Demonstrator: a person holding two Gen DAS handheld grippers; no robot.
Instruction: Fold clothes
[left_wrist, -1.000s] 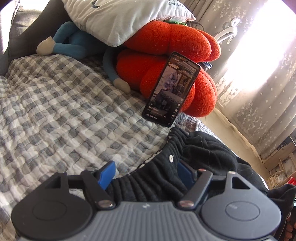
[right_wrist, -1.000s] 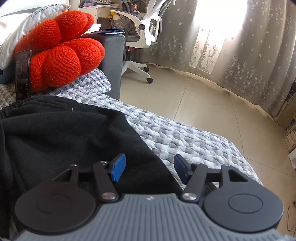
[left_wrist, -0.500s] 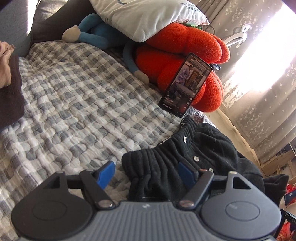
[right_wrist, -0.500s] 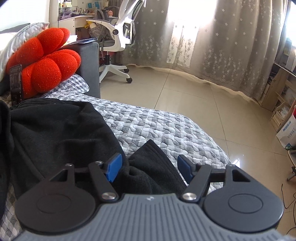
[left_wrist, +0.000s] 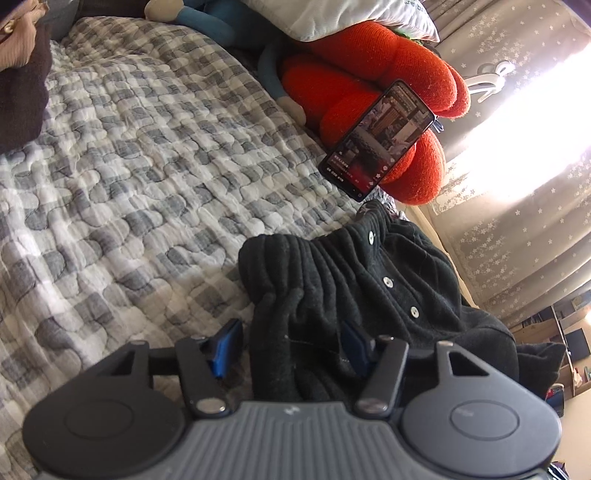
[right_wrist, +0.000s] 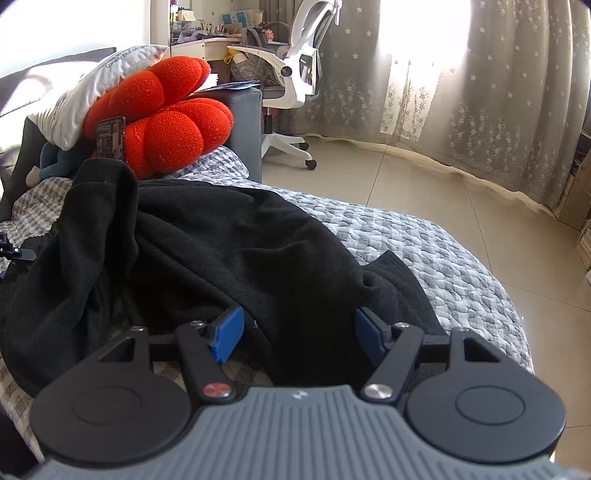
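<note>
A black garment (left_wrist: 369, 280) with a gathered waistband and small silver buttons lies bunched on the checked quilt (left_wrist: 129, 166). My left gripper (left_wrist: 290, 347) is open, its blue pads wide apart, and a fold of the waistband runs between them. In the right wrist view the same black garment (right_wrist: 229, 236) spreads over the quilt (right_wrist: 424, 240), with one flap raised at the far left. My right gripper (right_wrist: 299, 334) is open too, and the garment's near edge lies between its pads.
A phone (left_wrist: 376, 140) with a lit screen leans on a red cushion (left_wrist: 369, 74) under a white pillow (left_wrist: 351, 14). Dark and tan clothes (left_wrist: 18, 96) sit at the far left. Beyond the bed edge are tiled floor (right_wrist: 424, 177) and a white office chair (right_wrist: 295, 70).
Both grippers have drawn back along the bed. The waistband has bunched up into a fold, and the garment's hem has come in between the right fingers.
</note>
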